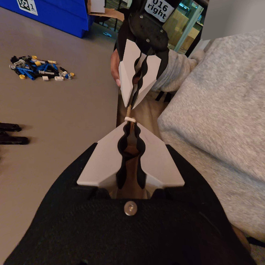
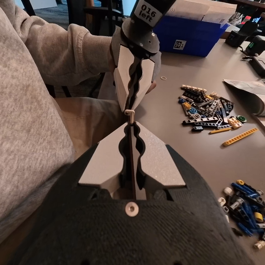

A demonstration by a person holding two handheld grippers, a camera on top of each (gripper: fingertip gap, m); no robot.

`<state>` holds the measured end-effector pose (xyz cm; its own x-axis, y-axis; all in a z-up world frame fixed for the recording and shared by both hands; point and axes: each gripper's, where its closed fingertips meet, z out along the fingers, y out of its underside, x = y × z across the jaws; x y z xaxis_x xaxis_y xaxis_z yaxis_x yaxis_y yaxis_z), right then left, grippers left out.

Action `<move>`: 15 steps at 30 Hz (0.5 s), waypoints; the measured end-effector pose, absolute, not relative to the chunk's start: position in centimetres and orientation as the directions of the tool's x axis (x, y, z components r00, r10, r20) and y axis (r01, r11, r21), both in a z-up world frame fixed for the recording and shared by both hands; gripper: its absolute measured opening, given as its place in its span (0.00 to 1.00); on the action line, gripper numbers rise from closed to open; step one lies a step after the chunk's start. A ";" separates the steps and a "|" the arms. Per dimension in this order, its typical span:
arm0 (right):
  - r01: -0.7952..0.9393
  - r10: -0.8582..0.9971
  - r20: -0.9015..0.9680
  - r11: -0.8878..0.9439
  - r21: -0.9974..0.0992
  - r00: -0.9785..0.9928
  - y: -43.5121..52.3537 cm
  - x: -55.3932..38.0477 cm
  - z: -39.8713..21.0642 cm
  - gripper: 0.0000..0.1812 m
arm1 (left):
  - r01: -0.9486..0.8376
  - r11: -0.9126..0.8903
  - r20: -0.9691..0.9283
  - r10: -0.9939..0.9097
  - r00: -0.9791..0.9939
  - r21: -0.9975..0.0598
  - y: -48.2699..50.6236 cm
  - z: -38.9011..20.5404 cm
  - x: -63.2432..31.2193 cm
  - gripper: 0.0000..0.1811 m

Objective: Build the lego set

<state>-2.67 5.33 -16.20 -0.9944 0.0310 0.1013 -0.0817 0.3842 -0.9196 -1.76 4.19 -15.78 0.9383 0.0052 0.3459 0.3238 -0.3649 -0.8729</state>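
Two small parts are held in mid-air off the tabletop (image 2: 186,68) edge, over the person's lap. Item one: white connector (image 1: 129,119), a short flat piece with holes, clamped at the tips of the left gripper (image 1: 130,123). Item two: tan pin (image 1: 128,111), a thin axle-like peg, clamped at the tips of the right gripper (image 2: 131,124) and apparently entered in the connector's hole.

Handling, as judged: both parts are light, rigid, smooth plastic, easily twisted out of a tip hold. The connector is best held by its flat sides, clear of the hole; the pin by its far end, in line with the push.

Surroundings: a pile of beams and gears (image 2: 207,110), a yellow beam (image 2: 240,137) and a second pile of blue pins and bushes (image 1: 38,68) lie well apart on the tabletop; a blue bin (image 2: 190,37) stands behind. Nothing is seen between the grippers. A dropped part would likely be lost in the lap.
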 end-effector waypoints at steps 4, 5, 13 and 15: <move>-0.081 0.031 0.101 0.394 -0.915 -0.994 5.4 -2.7 -16.4 0.01 | 0.327 -0.386 0.347 0.019 0.938 -0.863 4.2 -16.2 -1.8 0.01; -0.081 0.029 0.101 0.402 -0.912 -0.994 5.4 -2.6 -16.6 0.01 | 0.323 -0.400 0.343 0.024 0.939 -0.858 4.2 -16.5 -1.8 0.01; -0.074 0.026 0.092 0.407 -0.910 -0.995 5.5 -2.5 -16.5 0.01 | 0.324 -0.395 0.344 0.021 0.939 -0.859 4.3 -16.6 -1.8 0.00; -0.074 0.027 0.094 0.417 -0.906 -0.995 5.6 -2.5 -16.7 0.01 | 0.330 -0.404 0.348 0.030 0.937 -0.853 4.3 -16.9 -1.9 0.00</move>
